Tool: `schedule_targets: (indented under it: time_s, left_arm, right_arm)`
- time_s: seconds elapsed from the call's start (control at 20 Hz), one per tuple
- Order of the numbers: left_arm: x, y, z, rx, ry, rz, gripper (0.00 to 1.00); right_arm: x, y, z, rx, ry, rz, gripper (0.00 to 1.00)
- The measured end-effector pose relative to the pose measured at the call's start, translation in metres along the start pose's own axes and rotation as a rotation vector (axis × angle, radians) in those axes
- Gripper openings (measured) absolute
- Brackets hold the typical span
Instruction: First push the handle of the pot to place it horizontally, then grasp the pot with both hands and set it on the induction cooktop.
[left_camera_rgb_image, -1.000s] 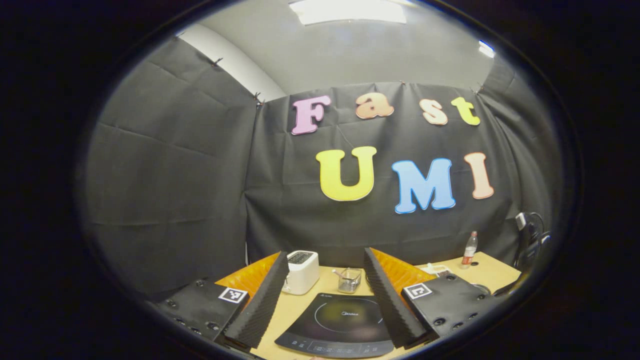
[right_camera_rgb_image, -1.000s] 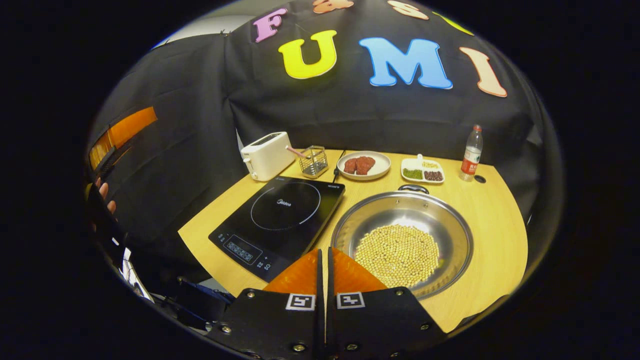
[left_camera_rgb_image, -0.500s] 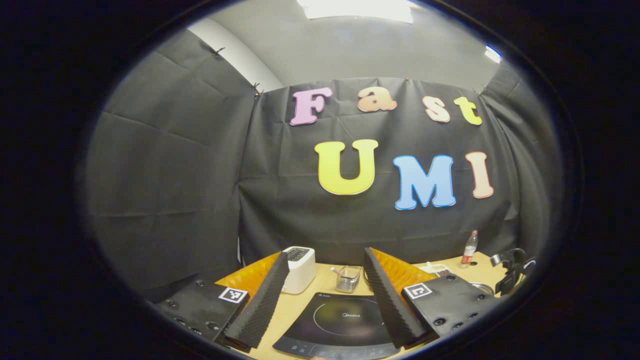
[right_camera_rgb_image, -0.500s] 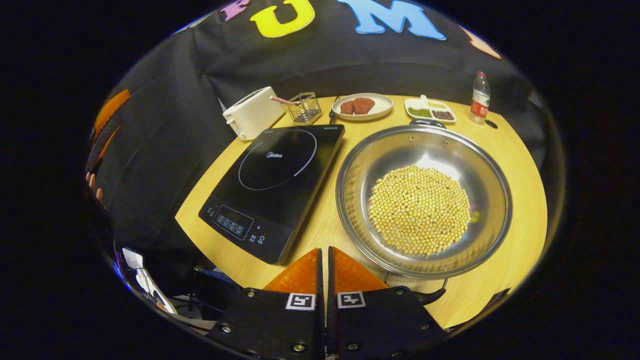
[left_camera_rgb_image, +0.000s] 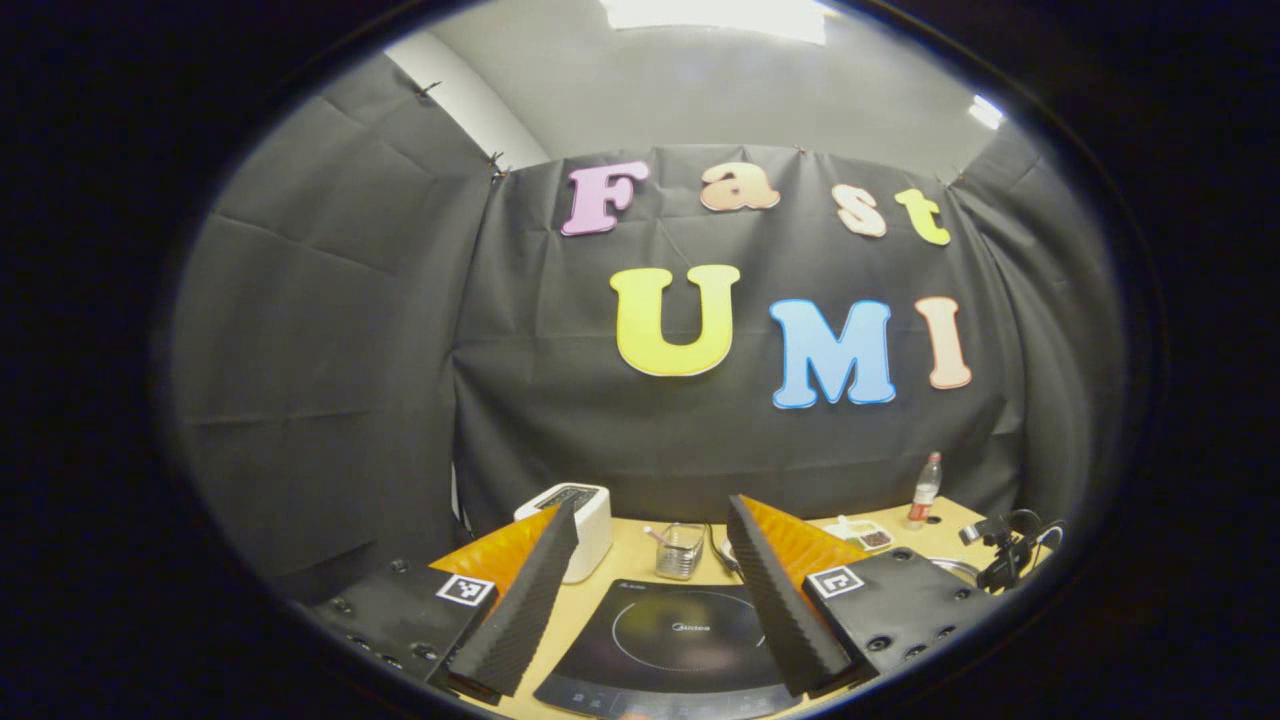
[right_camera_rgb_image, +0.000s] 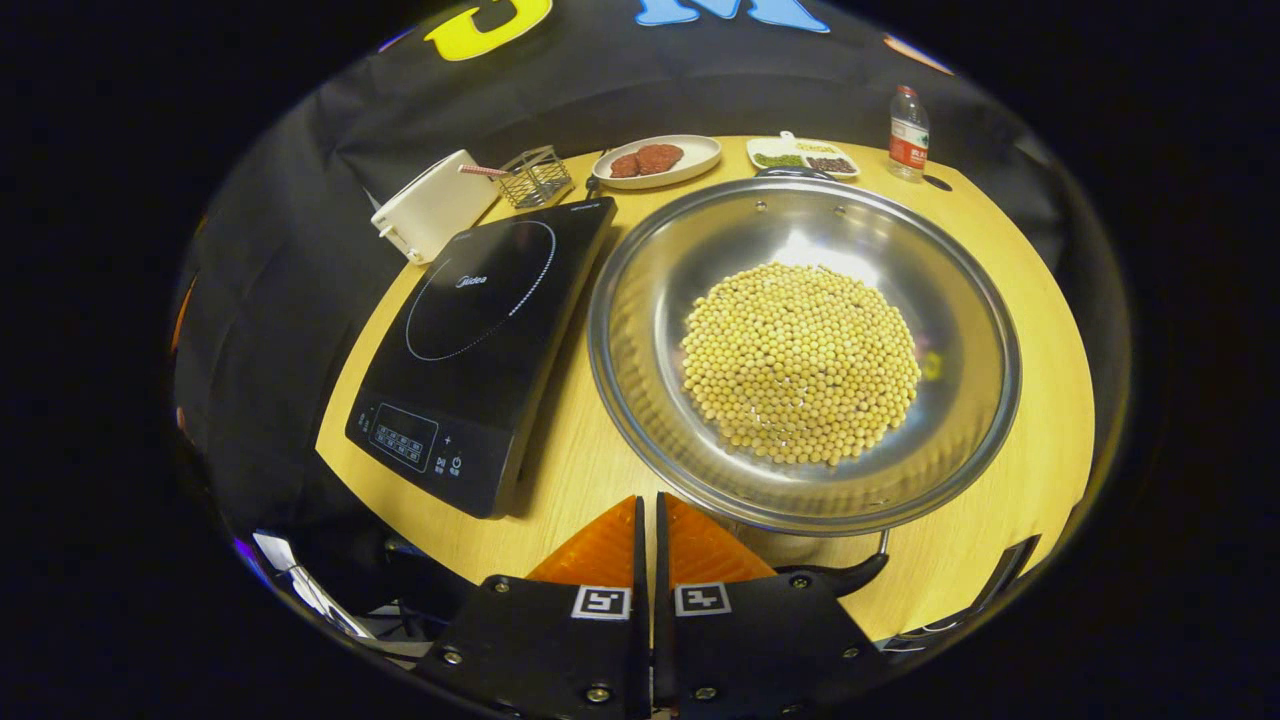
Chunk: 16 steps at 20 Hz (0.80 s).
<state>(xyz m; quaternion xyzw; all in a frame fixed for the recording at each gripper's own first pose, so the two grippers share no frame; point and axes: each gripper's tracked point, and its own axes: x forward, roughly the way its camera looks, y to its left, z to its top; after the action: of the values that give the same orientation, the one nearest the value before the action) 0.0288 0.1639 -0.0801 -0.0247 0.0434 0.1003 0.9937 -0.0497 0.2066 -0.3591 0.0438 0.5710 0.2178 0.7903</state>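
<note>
A: Left gripper view. We hold the left gripper (left_camera_rgb_image: 650, 600) level above the near edge of the induction cooktop (left_camera_rgb_image: 680, 650), its fingers spread wide apart with nothing between them. Beyond them on the wooden table (left_camera_rgb_image: 620, 590) stand the white toaster (left_camera_rgb_image: 575, 515), a wire basket (left_camera_rgb_image: 678, 550) and, far right, a water bottle (left_camera_rgb_image: 925, 488). Farther off at the right edge we see the right gripper (left_camera_rgb_image: 1000, 550). Against the earlier frames the cooktop fills more of the gap between the fingers and the toaster sits farther left.

B: Right gripper view. The right gripper (right_camera_rgb_image: 648, 520) has its fingers closed together on nothing. The steel pot (right_camera_rgb_image: 800, 350), holding a heap of soybeans (right_camera_rgb_image: 800, 360), sits on the table (right_camera_rgb_image: 1000, 520) just beside the cooktop (right_camera_rgb_image: 480, 340), not on it. Its near handle (right_camera_rgb_image: 840, 578) lies just right of the fingertips; the far handle (right_camera_rgb_image: 790, 172) points toward the plate of meat (right_camera_rgb_image: 655, 160) and the divided dish (right_camera_rgb_image: 800, 158).

A: Which step is this?

B: We judge it the first: pushing the handle round to horizontal. The closed tips must next press sideways against the near handle.

A: And the change?

B: The pot is now much larger and nearer in this view; we have come down close over its near rim.
</note>
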Motion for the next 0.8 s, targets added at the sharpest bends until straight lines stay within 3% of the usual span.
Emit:
schedule_targets:
  time_s: [0.15, 0.8]
  left_arm:
    - [0.005, -0.017, -0.005, -0.004, 0.022, -0.014, 1.00]
    - [0.015, -0.110, 0.011, 0.009, 0.002, -0.063, 1.00]
  right_arm:
    - [-0.003, -0.007, -0.001, 0.040, 0.006, 0.014, 0.01]
    - [-0.017, -0.052, -0.013, 0.016, 0.042, 0.027, 0.01]
